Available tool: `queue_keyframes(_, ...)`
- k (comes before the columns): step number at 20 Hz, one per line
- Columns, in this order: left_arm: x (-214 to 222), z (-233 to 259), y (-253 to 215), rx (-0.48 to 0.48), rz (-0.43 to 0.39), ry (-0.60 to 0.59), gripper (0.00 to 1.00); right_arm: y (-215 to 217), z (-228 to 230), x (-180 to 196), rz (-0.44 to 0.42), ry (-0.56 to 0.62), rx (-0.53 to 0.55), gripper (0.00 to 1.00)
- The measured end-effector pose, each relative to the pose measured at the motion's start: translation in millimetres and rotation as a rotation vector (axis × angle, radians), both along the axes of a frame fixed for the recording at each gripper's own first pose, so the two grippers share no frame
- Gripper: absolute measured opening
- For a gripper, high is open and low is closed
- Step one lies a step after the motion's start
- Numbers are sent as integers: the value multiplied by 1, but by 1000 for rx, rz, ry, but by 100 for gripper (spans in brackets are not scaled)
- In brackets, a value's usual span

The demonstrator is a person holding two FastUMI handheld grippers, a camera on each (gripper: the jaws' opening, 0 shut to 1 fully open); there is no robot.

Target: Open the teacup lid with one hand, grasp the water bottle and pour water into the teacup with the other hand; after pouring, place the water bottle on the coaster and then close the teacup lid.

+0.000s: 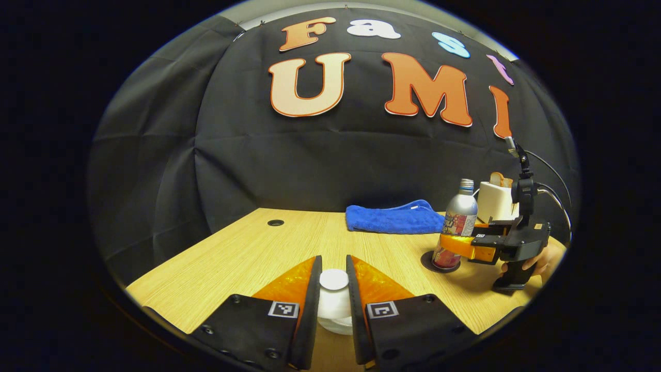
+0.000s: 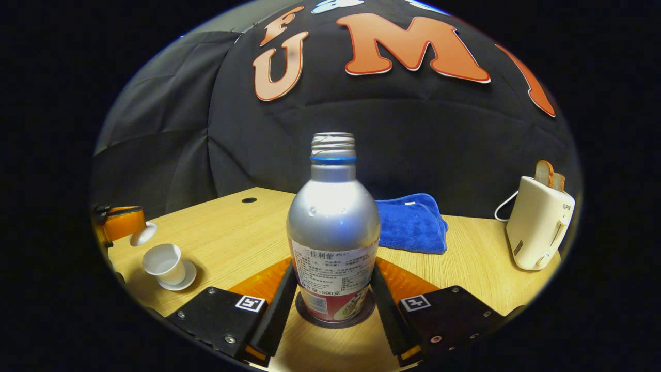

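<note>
Silver aluminium water bottle with a printed label [image 2: 333, 232] is standing upright on the round dark coaster [image 2: 310, 316], long axis vertical, uncapped threaded neck pointing straight up. Right gripper [image 2: 333, 299] is sitting with its fingers [image 2: 281, 305] flanking the lower label; they look to be touching both sides of the bottle, though I cannot tell if they are pressing. In the left gripper view that same gripper [image 1: 457, 247] is reaching in from the right at the bottle [image 1: 458, 222], a hand [image 1: 539, 261] wrapped on its grip.

Left gripper [image 1: 334, 289] is holding the small white round teacup lid [image 1: 334, 279] between narrowed fingers, above the white teacup [image 1: 334, 310]. In the right gripper view the lid [image 2: 140, 234] is sitting tilted, up and clear of the open white teacup on its white saucer [image 2: 178, 279] at the tabletop's left side.

Light wood tabletop [image 2: 232, 227] is also carrying a folded blue cloth [image 2: 413, 222] behind the bottle and a cream toaster with bread in it [image 2: 537, 227] far right.
</note>
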State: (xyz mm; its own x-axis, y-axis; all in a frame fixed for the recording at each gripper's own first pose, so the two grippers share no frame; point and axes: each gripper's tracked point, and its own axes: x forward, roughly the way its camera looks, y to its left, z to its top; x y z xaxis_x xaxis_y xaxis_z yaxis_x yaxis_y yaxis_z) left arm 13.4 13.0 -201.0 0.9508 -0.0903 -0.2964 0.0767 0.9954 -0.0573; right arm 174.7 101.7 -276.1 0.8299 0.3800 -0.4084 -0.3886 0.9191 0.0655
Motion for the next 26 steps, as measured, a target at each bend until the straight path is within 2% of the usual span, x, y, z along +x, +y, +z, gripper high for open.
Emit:
queue_keyframes(3,2,-3,-4,-14,-3,1,34,1,-12,-10,29,22,-59,84)
queue_keyframes(9,5,-14,-15,-9,-11,27,34,0,6,-22,62,-33,-95,98)
queue_keyframes(10,4,-16,-18,-8,-15,32,31,-1,8,-25,64,-33,-91,98)
queue_keyframes(11,3,-18,-20,-7,-16,35,36,-5,10,-27,61,-35,-89,98)
queue_keyframes(12,3,-18,-21,-5,-19,35,31,-8,13,-29,56,-38,-90,99)
queue_keyframes(13,3,-20,-23,-2,-20,37,34,-12,16,-32,53,-42,-89,99)
queue_keyframes(16,1,-26,-28,5,-27,46,31,-20,25,-41,41,-53,-74,99)
queue_keyframes(17,1,-31,-30,12,-30,53,34,-23,27,-43,35,-55,-65,99)
queue_keyframes(19,1,-39,-27,28,-26,68,31,-29,34,-50,23,-64,-52,99)
queue_keyframes(20,0,-41,-29,23,-25,79,37,-32,39,-53,18,-70,-50,99)
queue_keyframes(21,0,-40,-30,19,-27,78,31,-36,43,-56,12,-79,-47,99)
queue_keyframes(22,3,-38,-29,17,-27,61,34,-38,49,-59,7,-87,-40,99)
queue_keyframes(26,0,-41,-29,27,-34,57,36,-47,66,-70,-19,-115,-7,99)
